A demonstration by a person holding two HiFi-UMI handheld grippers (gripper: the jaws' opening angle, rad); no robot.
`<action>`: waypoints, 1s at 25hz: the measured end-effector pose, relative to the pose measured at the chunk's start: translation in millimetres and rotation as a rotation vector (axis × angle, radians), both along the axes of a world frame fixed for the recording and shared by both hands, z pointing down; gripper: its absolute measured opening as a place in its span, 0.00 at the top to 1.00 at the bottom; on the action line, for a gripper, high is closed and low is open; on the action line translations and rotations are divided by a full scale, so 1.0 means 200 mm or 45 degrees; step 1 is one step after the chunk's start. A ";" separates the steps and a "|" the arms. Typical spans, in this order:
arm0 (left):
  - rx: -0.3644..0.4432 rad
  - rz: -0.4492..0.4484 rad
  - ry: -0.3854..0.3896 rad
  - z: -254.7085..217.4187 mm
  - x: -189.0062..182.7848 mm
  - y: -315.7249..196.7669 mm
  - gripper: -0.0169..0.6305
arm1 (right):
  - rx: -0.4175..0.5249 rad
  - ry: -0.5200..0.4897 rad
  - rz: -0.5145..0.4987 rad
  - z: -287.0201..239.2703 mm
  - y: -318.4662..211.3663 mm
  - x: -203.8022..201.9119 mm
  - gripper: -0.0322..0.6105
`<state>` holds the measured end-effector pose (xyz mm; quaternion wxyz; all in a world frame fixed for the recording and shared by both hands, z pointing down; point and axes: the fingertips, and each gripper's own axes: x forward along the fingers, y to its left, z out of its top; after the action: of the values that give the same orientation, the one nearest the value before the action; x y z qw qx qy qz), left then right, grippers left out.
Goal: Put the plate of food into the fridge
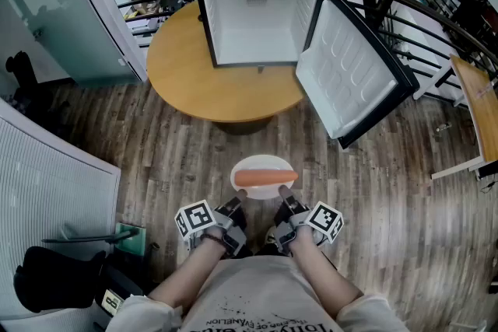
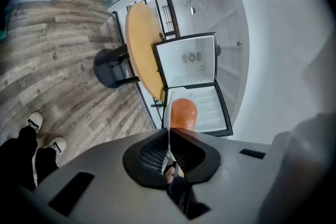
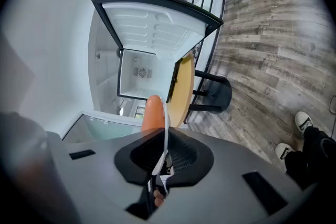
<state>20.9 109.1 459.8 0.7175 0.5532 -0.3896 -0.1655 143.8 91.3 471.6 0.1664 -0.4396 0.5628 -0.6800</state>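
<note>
A white plate with an orange sausage on it hangs above the wooden floor, in front of my chest. My left gripper is shut on the plate's near left rim, my right gripper on its near right rim. Both gripper views show the plate edge-on between the jaws, with the sausage beyond. The small black fridge stands open on the round wooden table ahead, its white inside bare. Its door swings out to the right.
The open door reaches out past the table edge toward my right. A glass partition stands at the left, a white slatted panel at the near left. Black railings and a wooden desk stand at the right. The table's dark base rests on the floor.
</note>
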 end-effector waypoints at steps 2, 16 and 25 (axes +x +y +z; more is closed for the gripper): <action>-0.005 -0.001 0.000 0.00 0.00 0.00 0.92 | -0.007 0.006 -0.001 0.00 0.00 0.00 0.89; -0.003 -0.007 -0.001 0.02 -0.03 0.01 0.92 | -0.014 -0.008 0.000 0.01 0.01 -0.03 0.89; -0.008 -0.003 0.014 0.02 -0.09 -0.01 0.92 | -0.025 0.009 0.004 0.02 -0.01 -0.09 0.89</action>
<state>3.0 106.1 464.3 0.7212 0.5495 -0.3867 -0.1682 125.7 89.4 475.1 0.1613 -0.4444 0.5560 -0.6837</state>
